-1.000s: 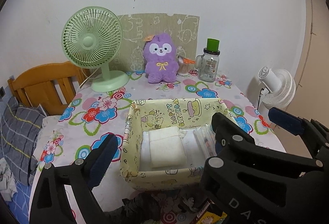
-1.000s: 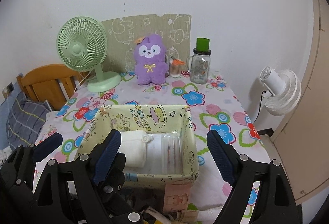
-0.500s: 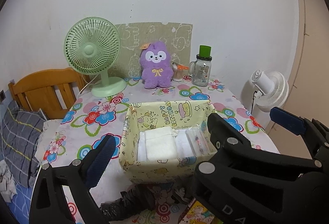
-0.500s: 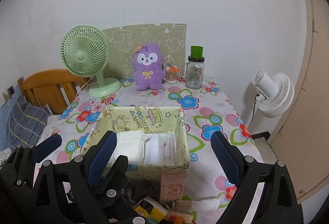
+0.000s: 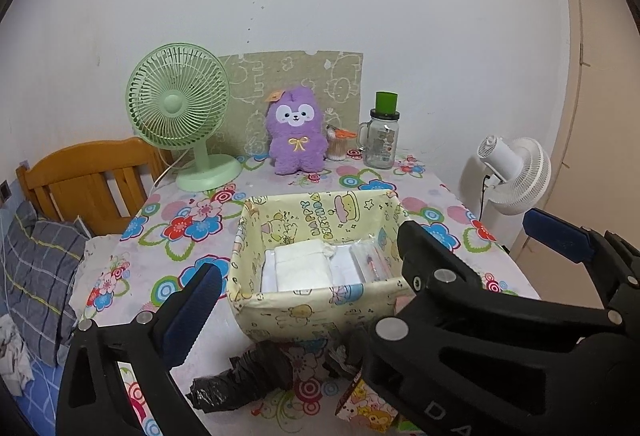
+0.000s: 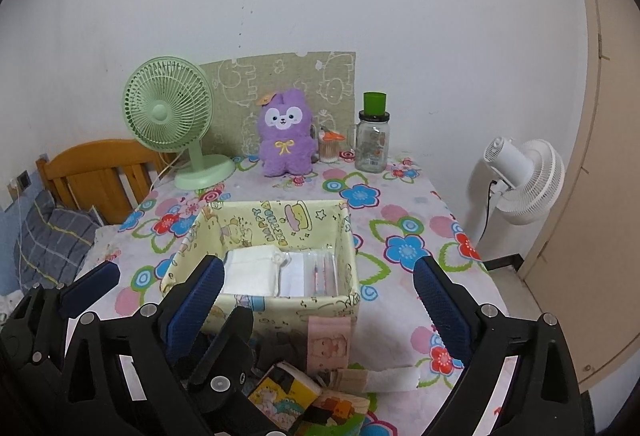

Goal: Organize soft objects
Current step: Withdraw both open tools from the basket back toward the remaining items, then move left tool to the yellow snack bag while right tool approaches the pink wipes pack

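home bedroom corner, wooden headboard with plaid bedding beside a floral-clothed table, purple plush toy, green desk fan, white wall

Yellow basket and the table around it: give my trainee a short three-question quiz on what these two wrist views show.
1. True or false: the purple plush toy lies inside the yellow basket.
2. What fills the left side of the basket?
A. folded white cloth
B. a glass jar
C. a black bag
3. Fill in: the green fan stands to the ____ of the plush toy in both views.

Key
1. False: it stands upright at the back of the table, near the wall.
2. A
3. left
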Demonstrator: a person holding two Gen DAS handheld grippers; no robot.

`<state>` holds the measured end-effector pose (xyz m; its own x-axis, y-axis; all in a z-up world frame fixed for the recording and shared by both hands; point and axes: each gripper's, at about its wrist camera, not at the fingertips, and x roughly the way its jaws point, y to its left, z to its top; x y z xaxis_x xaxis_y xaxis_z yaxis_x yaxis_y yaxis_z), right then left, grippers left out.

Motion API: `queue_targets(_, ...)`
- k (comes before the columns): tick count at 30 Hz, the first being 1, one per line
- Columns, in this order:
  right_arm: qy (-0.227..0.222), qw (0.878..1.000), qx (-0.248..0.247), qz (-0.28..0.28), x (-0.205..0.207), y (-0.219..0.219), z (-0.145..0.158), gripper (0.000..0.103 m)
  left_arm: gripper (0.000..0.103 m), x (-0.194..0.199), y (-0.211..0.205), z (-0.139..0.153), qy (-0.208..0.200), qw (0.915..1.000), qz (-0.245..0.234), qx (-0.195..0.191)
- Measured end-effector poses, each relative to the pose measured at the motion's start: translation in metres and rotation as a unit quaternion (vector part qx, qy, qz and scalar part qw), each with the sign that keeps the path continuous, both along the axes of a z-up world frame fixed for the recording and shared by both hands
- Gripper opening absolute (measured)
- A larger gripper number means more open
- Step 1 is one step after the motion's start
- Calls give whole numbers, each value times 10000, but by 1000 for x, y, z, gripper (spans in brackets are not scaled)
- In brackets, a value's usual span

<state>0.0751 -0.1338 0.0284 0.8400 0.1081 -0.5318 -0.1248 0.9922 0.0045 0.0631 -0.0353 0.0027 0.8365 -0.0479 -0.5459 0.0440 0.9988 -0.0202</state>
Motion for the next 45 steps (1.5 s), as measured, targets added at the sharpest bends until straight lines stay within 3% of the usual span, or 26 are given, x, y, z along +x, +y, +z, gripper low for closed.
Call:
queue_targets(17, -63, 10000, -39, 47, -27, -1, -7, 97, 103, -26, -2, -6, -61, 10000, -10, -46)
queue_targets(45, 166, 9998, -17, 61, -41, -13, -57, 97, 101, -44, -14, -53, 43, 9997, -228, -91)
